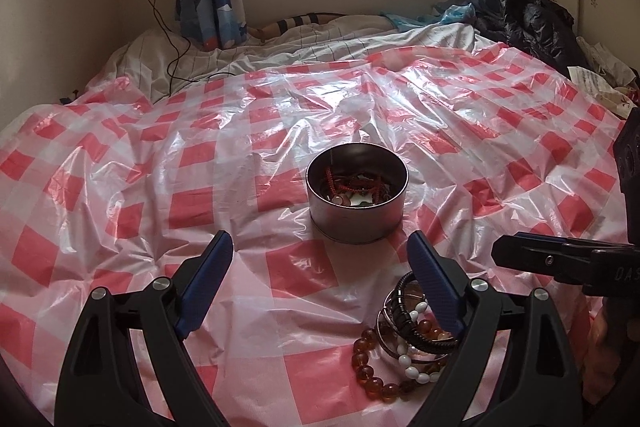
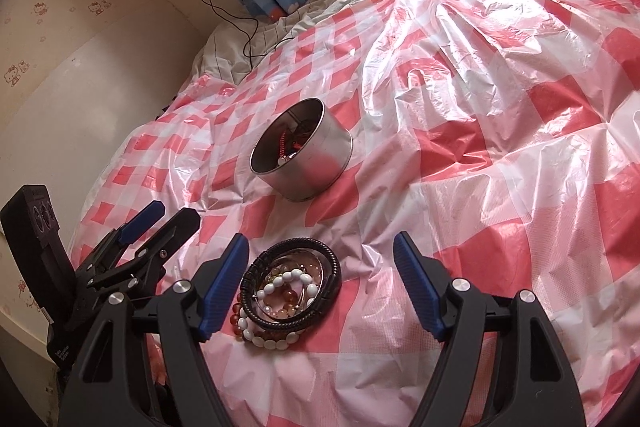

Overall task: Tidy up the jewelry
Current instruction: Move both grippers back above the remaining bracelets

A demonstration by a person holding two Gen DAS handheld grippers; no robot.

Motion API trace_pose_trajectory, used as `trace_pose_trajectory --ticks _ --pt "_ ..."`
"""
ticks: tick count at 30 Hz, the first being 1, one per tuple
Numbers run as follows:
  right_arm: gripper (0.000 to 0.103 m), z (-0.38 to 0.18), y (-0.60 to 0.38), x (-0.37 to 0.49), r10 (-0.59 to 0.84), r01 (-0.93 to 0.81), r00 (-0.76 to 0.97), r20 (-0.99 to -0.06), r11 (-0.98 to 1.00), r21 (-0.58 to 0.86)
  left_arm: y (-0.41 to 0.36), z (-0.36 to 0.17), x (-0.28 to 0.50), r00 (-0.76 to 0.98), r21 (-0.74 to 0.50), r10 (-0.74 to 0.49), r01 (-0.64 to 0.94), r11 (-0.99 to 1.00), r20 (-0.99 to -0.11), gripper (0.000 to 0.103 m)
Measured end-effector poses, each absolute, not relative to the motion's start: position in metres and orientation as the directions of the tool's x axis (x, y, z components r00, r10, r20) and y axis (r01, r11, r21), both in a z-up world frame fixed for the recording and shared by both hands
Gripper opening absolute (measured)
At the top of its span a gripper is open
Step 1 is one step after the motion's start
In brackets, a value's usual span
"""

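A round metal tin (image 1: 357,203) stands open on the red-and-white checked plastic sheet (image 1: 120,187), with red bead strings and other jewelry inside. A pile of bracelets (image 2: 290,291) lies in front of it: a black coiled bangle, white beads, amber beads and thin metal bangles. My right gripper (image 2: 320,241) is open just above the sheet, and the pile sits between its fingers, close to the left one. My left gripper (image 1: 320,243) is open and empty, facing the tin (image 2: 308,163). The bracelets (image 1: 404,343) lie by its right finger, partly hidden. Both grippers are side by side.
The sheet covers a bed with white bedding (image 1: 320,39) and a dark jacket (image 1: 532,23) at the far end. A black cable (image 1: 168,27) hangs from a wall socket on the left. A window with patterned curtains is behind. The sheet is wrinkled.
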State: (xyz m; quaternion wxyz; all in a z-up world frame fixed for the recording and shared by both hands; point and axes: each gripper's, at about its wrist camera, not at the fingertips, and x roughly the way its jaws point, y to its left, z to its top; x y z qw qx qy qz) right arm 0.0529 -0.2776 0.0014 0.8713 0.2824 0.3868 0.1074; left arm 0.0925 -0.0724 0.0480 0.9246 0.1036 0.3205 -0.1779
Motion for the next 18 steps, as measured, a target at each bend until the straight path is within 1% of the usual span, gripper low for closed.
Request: trace_pose_trajectory --ticks 12,18 --pt "0.074 -0.002 -0.278 0.054 0.407 0.038 0.676 -0.614 0.813 0.581 -0.084 0.036 0.095 0.716 0.098 -0.268 0.425 0.900 -0.645 0.085" --pt "0.074 -0.002 -0.279 0.055 0.408 0.038 0.676 -0.614 0.813 0.582 -0.093 0.033 0.092 0.719 0.135 -0.261 0.443 0.886 -0.644 0.085"
